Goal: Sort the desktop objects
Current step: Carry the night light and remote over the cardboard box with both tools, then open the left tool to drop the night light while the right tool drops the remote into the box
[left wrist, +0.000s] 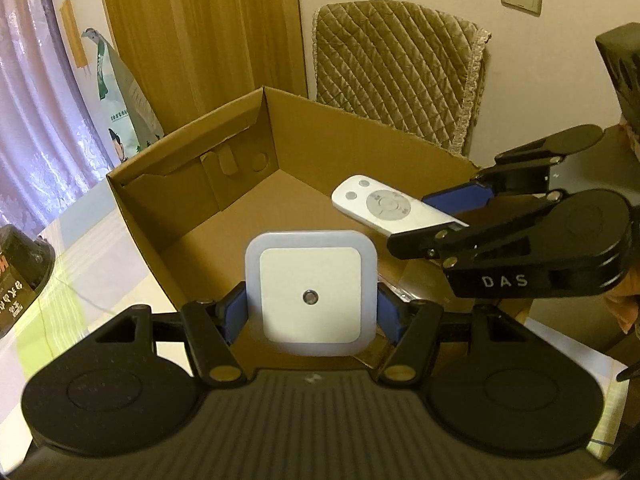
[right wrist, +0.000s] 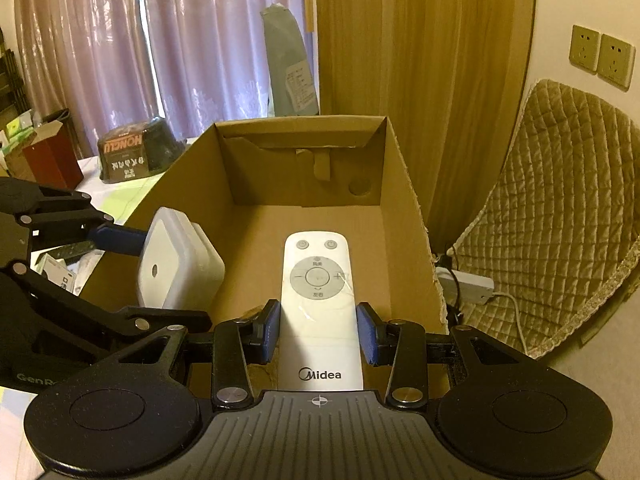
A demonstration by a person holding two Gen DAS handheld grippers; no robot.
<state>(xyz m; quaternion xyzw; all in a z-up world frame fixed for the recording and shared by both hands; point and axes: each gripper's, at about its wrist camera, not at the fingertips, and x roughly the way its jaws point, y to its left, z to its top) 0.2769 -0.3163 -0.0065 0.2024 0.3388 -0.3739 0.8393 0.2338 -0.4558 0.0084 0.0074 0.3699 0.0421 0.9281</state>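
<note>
Cardboard fills both views: an open box (right wrist: pixel 308 216) sits ahead of me, its floor bare as far as I can see. My left gripper (left wrist: pixel 311 312) clamps a white square night light (left wrist: pixel 311 296) by its two side edges, the blue pads (left wrist: pixel 234 312) pressed against them, and holds it above the near rim of the box. My right gripper (right wrist: pixel 318 330) carries a white remote (right wrist: pixel 318 304), its button end pointing to the far wall; the left pad touches the remote's side, while the right pad seems to stand slightly off it, so I judge this hold looser. The remote hangs over the box's right half, the light just left of it, both well above the floor.

I judge the step in hand to be placing these two things into the box. The next move calls for lowering each one close to the floor, keeping the two grippers apart, then spreading the pads so that neither thing drops hard.
</note>
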